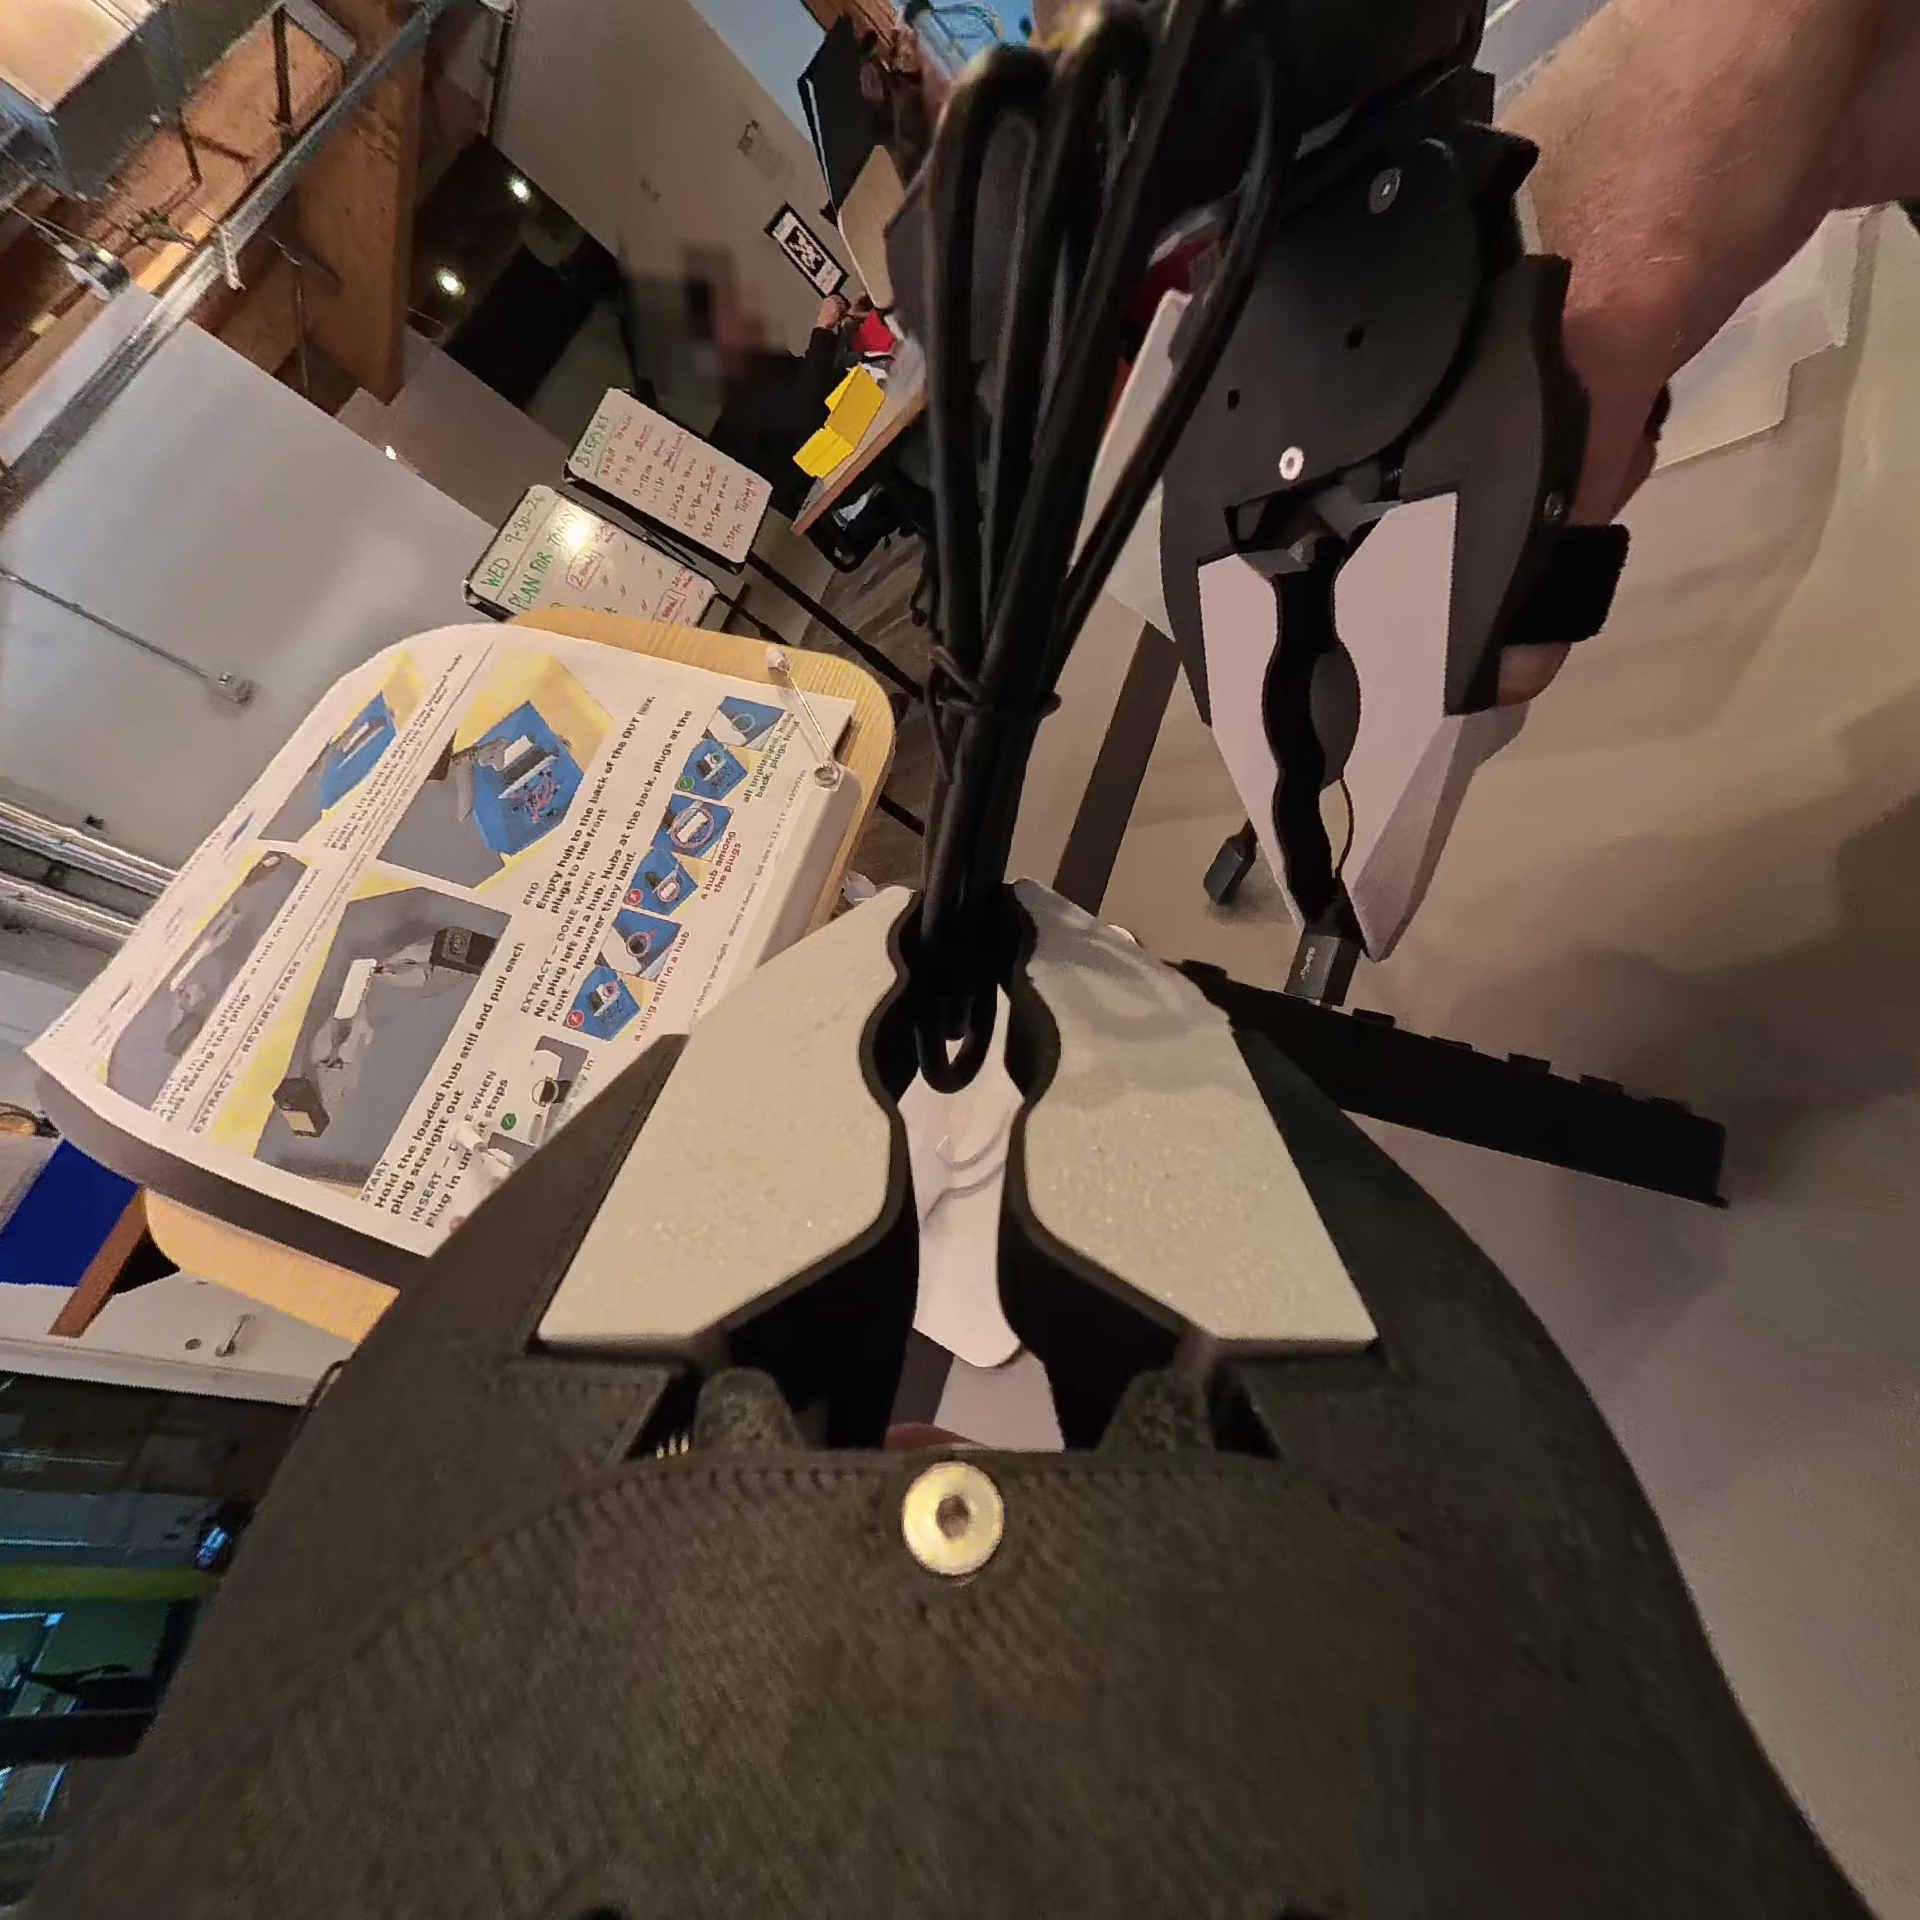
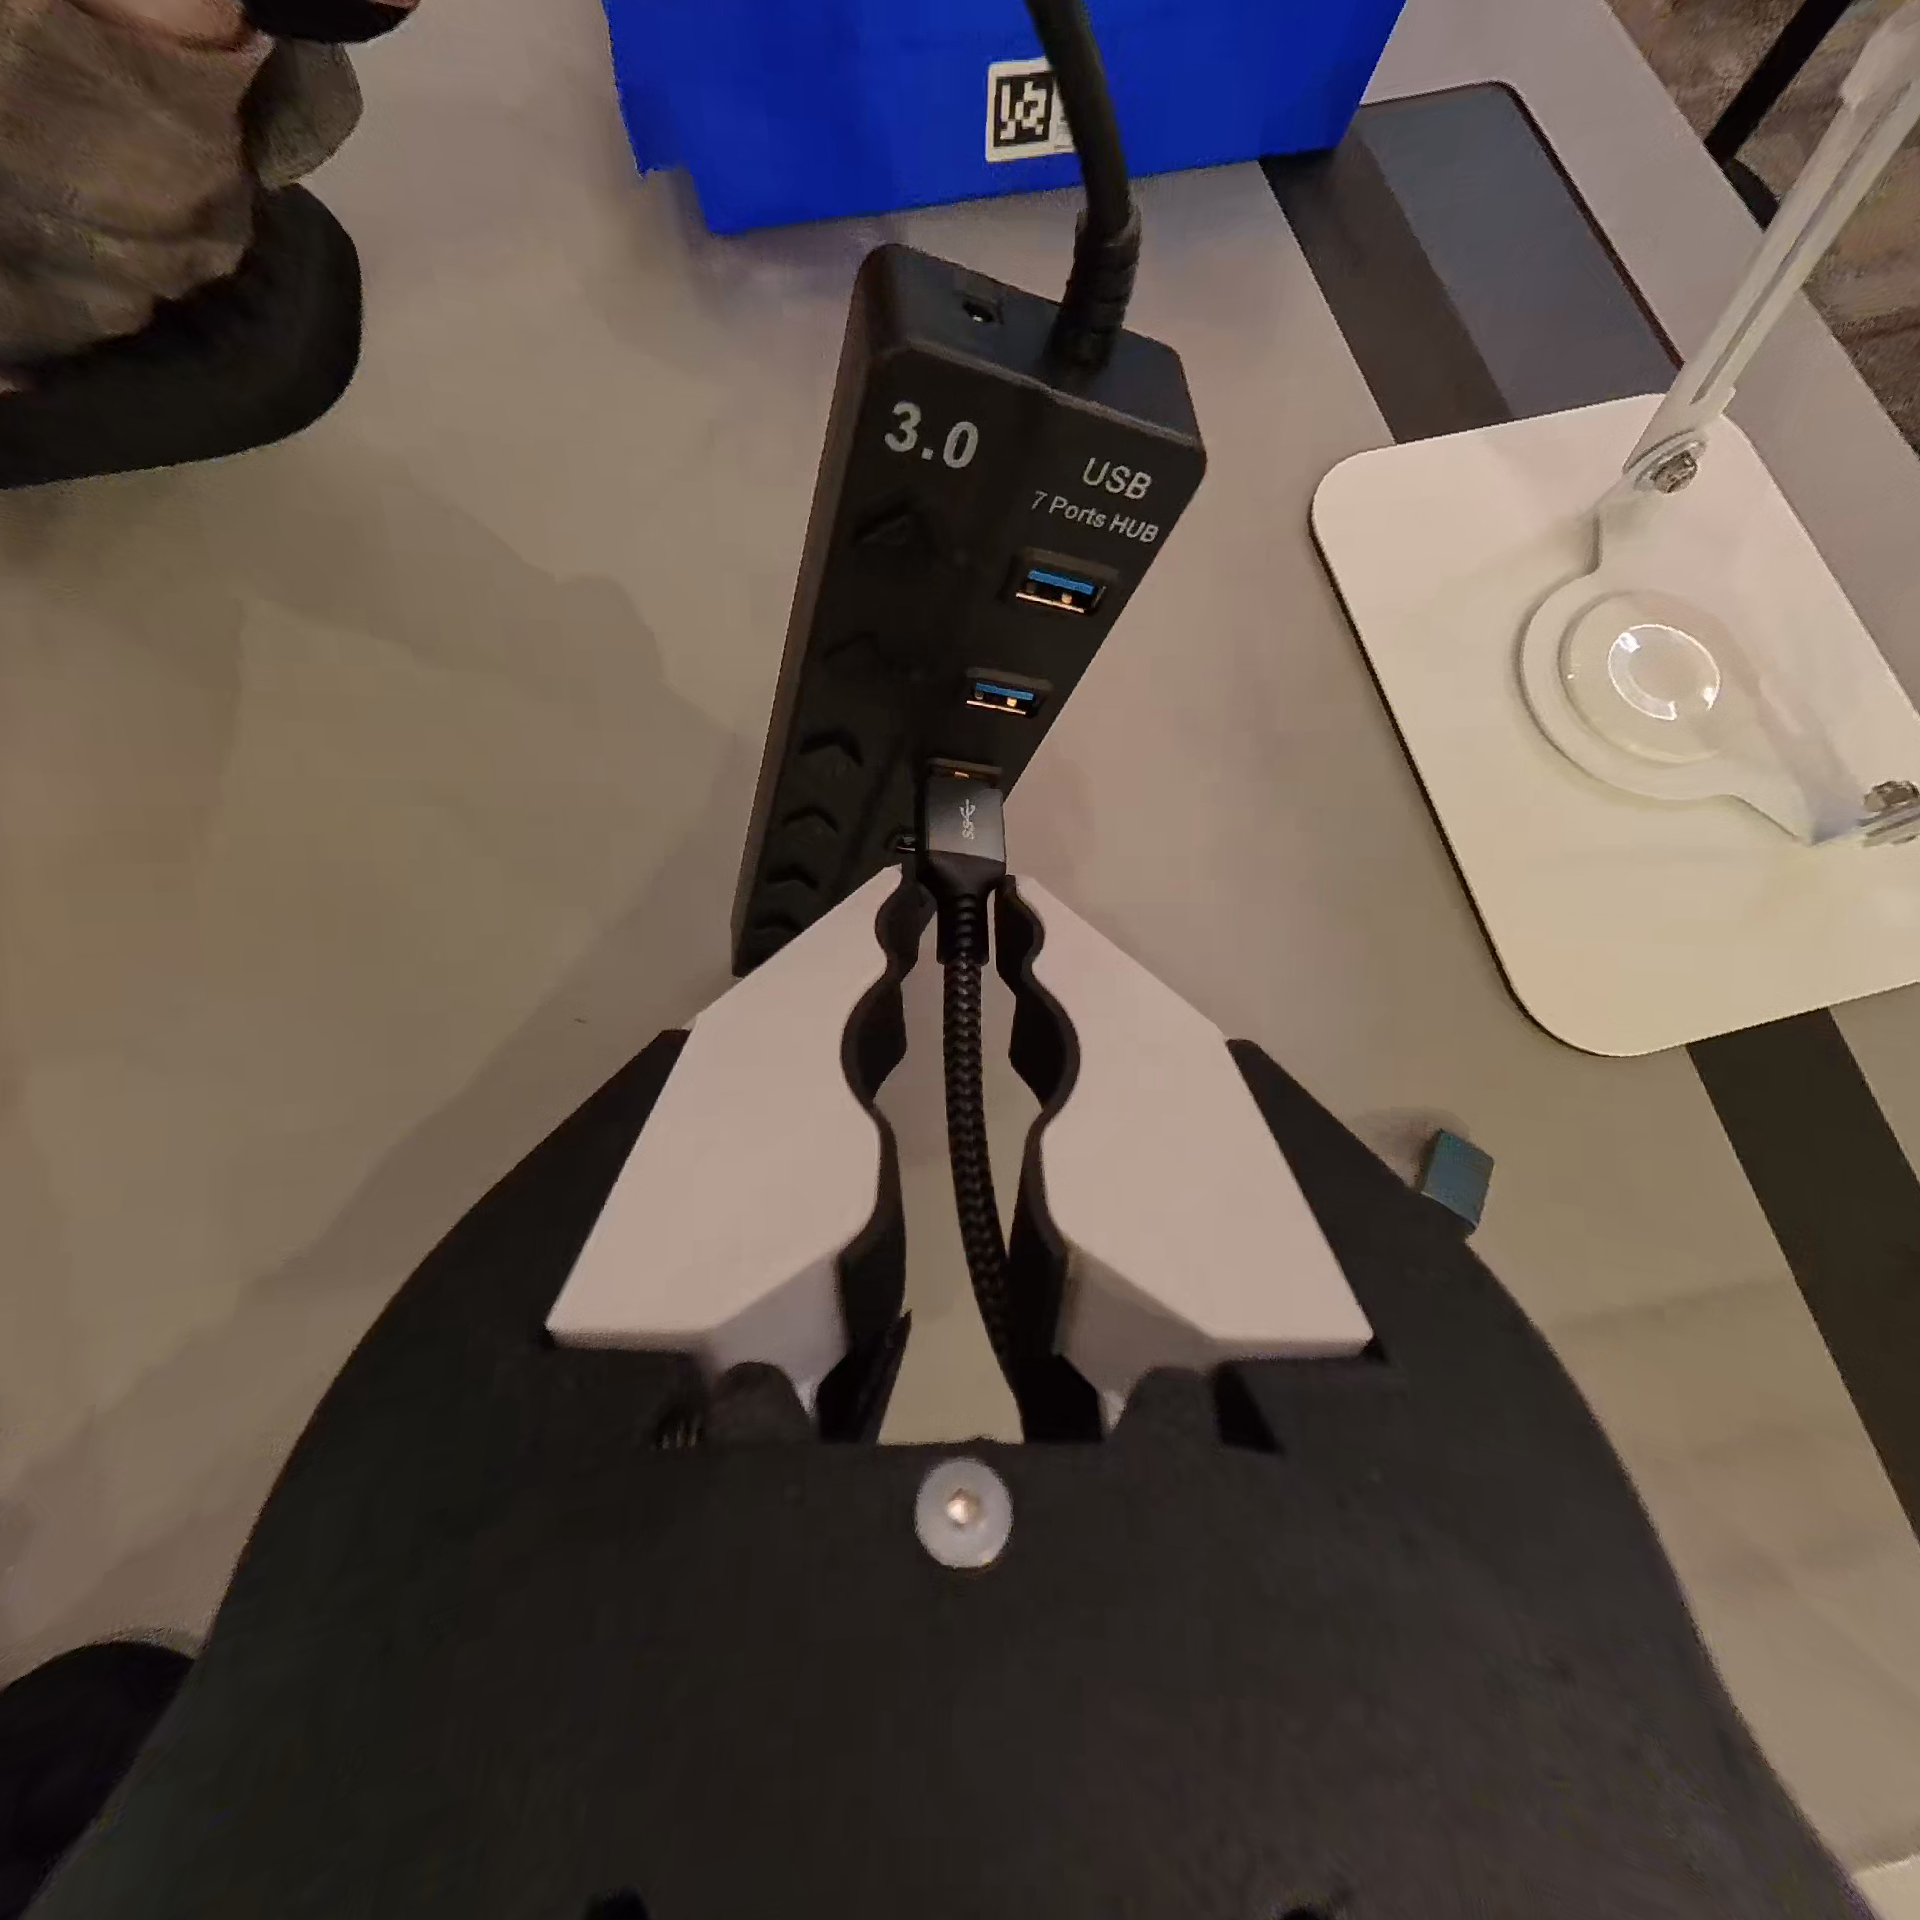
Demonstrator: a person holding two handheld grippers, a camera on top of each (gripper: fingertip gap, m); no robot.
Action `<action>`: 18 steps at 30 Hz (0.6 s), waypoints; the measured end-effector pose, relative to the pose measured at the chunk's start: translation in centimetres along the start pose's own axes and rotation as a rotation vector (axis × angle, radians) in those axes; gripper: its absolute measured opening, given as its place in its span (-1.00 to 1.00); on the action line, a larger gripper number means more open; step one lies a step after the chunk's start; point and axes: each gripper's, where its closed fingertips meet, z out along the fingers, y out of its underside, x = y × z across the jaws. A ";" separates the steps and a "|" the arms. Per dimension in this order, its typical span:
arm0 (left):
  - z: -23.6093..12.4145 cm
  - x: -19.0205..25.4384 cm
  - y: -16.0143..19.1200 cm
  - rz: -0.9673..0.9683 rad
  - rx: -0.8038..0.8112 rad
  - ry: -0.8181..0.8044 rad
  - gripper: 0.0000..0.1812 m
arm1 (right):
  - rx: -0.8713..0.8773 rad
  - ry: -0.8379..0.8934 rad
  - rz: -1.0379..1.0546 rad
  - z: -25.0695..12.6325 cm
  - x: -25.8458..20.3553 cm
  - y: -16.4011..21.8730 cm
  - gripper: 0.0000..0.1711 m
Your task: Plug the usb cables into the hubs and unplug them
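A black USB hub (image 2: 935, 623) lies on the grey table (image 2: 416, 727), with two free blue ports at its far end. My right gripper (image 2: 951, 883) is shut on a black braided USB cable (image 2: 971, 1091) just behind its plug (image 2: 966, 821). The plug's tip is in the hub's third port, with a little of its metal shell showing. My left gripper (image 1: 961, 935) is shut on a tied bundle of black cables (image 1: 987, 520) and holds it up above the table. The left wrist view also shows the right gripper (image 1: 1340, 925), the plug (image 1: 1325, 951) and the hub (image 1: 1455, 1081).
A blue bin (image 2: 987, 94) stands behind the hub. A white stand base (image 2: 1455, 727) with a clear arm sits to the right. A small dark block (image 2: 1455, 1179) lies near the right finger. A printed instruction sheet (image 1: 468, 914) leans on a wooden board at left. The gap from one gripper's tips to the other's is roughly 12 cm.
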 end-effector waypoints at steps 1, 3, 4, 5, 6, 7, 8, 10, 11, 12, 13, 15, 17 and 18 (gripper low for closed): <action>0.0 0.1 0.3 -0.013 -0.008 0.022 -0.86 | 0.008 0.003 -0.012 0.0 0.1 0.0 -0.87; -0.2 -0.2 0.7 -0.042 -0.001 0.042 -0.79 | 0.029 0.002 -0.037 0.0 0.2 -0.1 -0.87; -0.5 -0.2 0.8 -0.072 0.010 0.069 -0.74 | 0.038 0.001 -0.046 0.0 0.3 -0.1 -0.87; -0.8 -0.2 1.0 -0.120 0.010 0.112 -0.62 | 0.046 0.002 -0.050 0.0 0.4 0.0 -0.87; -1.0 -0.3 1.5 -0.172 -0.003 0.152 -0.46 | 0.053 0.001 -0.049 0.0 0.5 0.0 -0.87; -1.4 -0.6 2.1 -0.206 -0.010 0.173 -0.42 | 0.063 0.000 -0.054 0.0 0.6 0.0 -0.87; -1.7 -1.0 2.7 -0.236 -0.007 0.184 -0.41 | 0.076 -0.003 -0.067 -0.1 0.6 0.0 -0.87; -2.2 -0.7 4.0 -0.357 -0.017 0.283 -0.32 | 0.092 0.007 -0.094 -0.2 0.8 -0.1 -0.87; -2.4 0.0 4.6 -0.422 -0.021 0.357 -0.28 | 0.094 0.016 -0.109 -0.2 0.9 -0.1 -0.87; -2.4 0.9 5.2 -0.468 -0.029 0.424 -0.22 | 0.098 0.013 -0.117 -0.2 0.8 -0.1 -0.87; -2.1 2.1 6.1 -0.485 -0.060 0.476 -0.16 | 0.105 0.007 -0.127 -0.2 0.6 -0.2 -0.88; -1.0 4.5 8.1 -0.440 -0.146 0.526 -0.10 | 0.114 0.005 -0.151 -0.1 0.4 -0.3 -0.87; 0.3 6.7 8.8 -0.439 -0.174 0.574 -0.07 | 0.122 0.000 -0.169 -0.1 0.2 -0.4 -0.87; 1.2 7.4 8.8 -0.447 -0.159 0.573 -0.08 | 0.124 -0.003 -0.174 -0.1 0.1 -0.5 -0.87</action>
